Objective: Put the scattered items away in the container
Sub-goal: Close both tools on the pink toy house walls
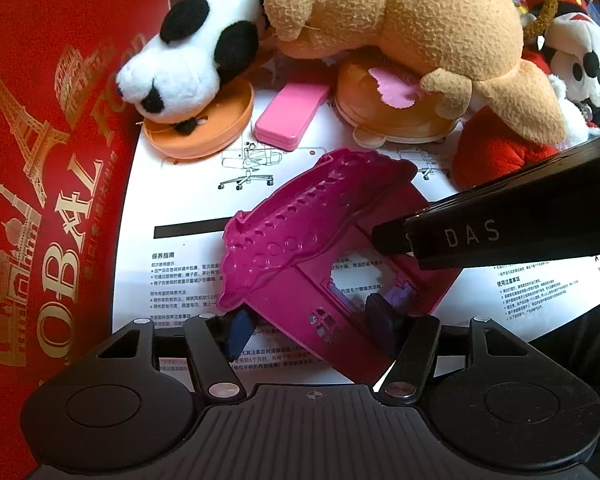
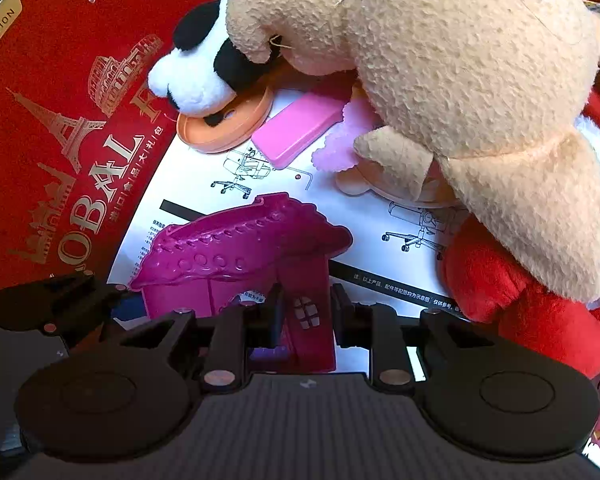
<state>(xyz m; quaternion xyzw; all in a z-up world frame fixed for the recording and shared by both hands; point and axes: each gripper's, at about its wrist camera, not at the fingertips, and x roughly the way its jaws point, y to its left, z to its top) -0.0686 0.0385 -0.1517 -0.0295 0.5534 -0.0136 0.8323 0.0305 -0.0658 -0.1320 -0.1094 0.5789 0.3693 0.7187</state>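
Contents, left to right. Red gift box point(image 1: 40, 200), gold landmarks and lettering on its upright wall; this appears to be the container, with the things lying inside on a printed instruction sheet point(image 1: 188, 208) that lines its floor, though the far walls are out of view. Panda plush point(image 1: 188, 52), snout resting on an orange round lid point(image 1: 204, 132). Pink flat case point(image 1: 290, 114), just beside the lid. Magenta toy house point(image 1: 320, 232), lying tilted on the sheet, roof toward the red wall. Left tongs point(image 1: 312, 328): spread, one finger at each side of the house's lower wall; whether the pads touch it is hard to tell. Right tongs point(image 2: 306, 316): narrowly set, pinching a thin wall of the house beside its small window. Tan plush dog point(image 1: 420, 20), draped over a second orange piece point(image 1: 384, 120). Red plush point(image 1: 496, 152) and further plush figures point(image 1: 580, 64), far right. Status: the house sits low in the box, seemingly at the point of release; several items already stowed; anything left outside is not shown.
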